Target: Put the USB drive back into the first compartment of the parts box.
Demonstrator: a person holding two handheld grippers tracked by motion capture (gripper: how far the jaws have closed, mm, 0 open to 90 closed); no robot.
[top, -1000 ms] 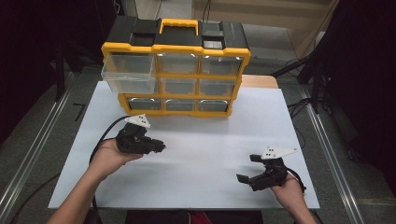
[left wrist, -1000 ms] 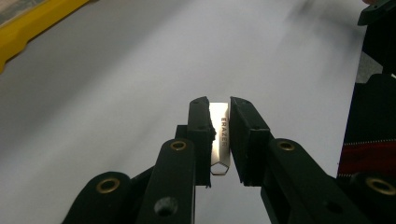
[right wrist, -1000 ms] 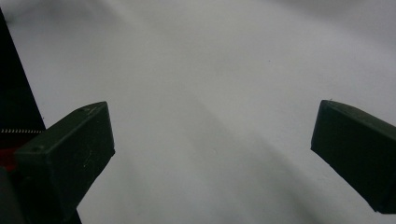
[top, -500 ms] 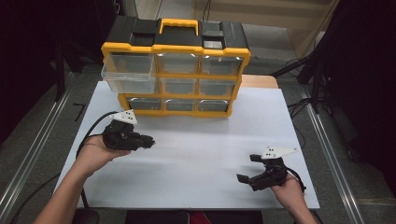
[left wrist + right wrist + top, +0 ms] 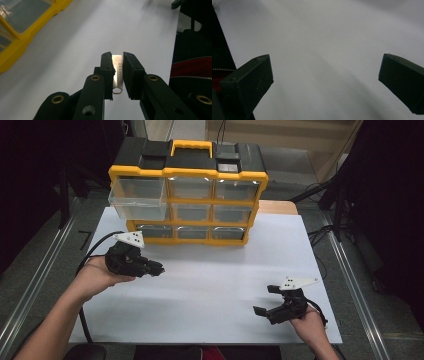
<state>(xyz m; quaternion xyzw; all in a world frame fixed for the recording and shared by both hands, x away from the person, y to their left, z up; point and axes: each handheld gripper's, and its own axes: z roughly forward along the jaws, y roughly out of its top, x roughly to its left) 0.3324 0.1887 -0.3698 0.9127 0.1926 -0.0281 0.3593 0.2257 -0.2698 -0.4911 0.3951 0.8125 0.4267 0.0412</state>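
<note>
Clearly the left hand-held gripper [image 5: 156,268], in front of the yellow organizer [image 5: 187,195], pinches a small metal tag [image 5: 118,73] stamped "ERAZE…". Best carry it level up to the pulled-out clear drawer [image 5: 137,197] and open only once over it. Farther right, the right hand-held gripper [image 5: 265,301] rests wide and empty on the tabletop [image 5: 220,285].
</note>
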